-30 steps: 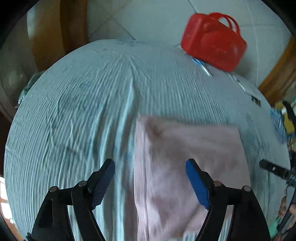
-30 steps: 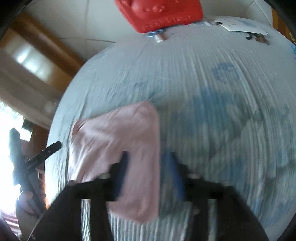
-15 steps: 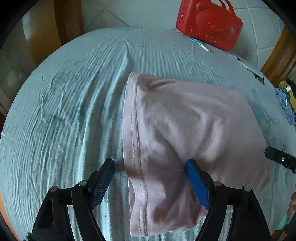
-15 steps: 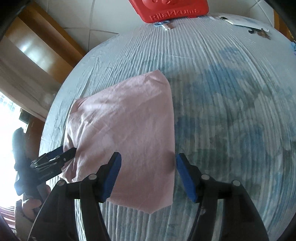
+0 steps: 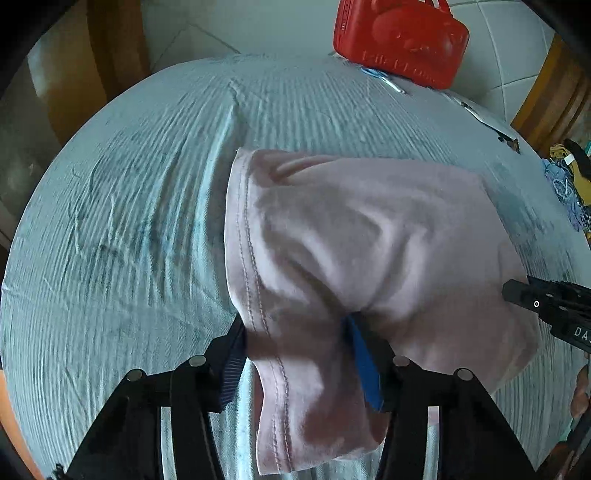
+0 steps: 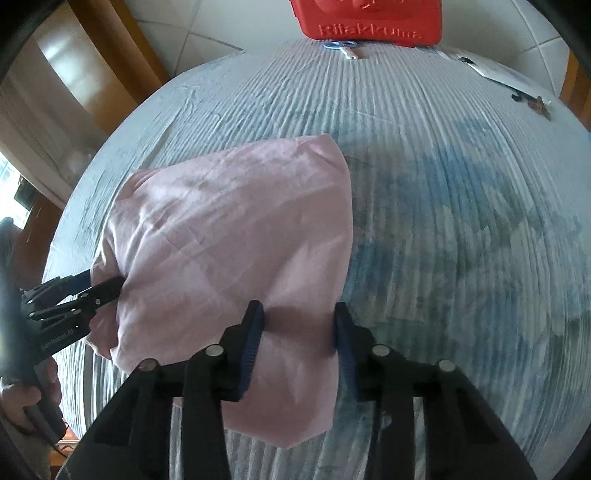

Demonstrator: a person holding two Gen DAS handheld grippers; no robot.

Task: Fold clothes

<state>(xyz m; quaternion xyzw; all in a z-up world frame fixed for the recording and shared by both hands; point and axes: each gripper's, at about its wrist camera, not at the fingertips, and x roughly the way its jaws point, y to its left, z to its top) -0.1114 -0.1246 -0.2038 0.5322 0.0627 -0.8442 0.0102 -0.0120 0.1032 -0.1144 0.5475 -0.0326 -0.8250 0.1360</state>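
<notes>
Well, over on the left a light blue ribbed sheet (image 5: pixel 122 229) covers the bed, creased and bare out toward nine o'clock of the pink garment (image 5: pixel 369 236), which lies folded near the middle of it. Its stitched hem runs down the left edge, and the left gripper (image 5: pixel 299 354) has that edge bunched between its blue pads (image 5: pixel 364 365); its jaws have just been closing and now pinch the cloth, the near corner hanging loose below them. At about three o'clock in that same view the black tip of the other tool pokes against the garment's far edge. Seen from the right wrist, the right gripper (image 6: pixel 299 332) straddles the near right corner of the garment (image 6: pixel 229 236), its jaws having just been closing too, both pads pressed into the fabric so it puckers between them. Up at twelve o'clock a red plastic case (image 6: pixel 369 18) sits at the far edge of the sheet (image 6: pixel 461 206), with small blue scissors (image 6: pixel 341 46) just in front of it and some papers (image 6: pixel 495 68) and keys (image 6: pixel 535 103) toward one o'clock.
</notes>
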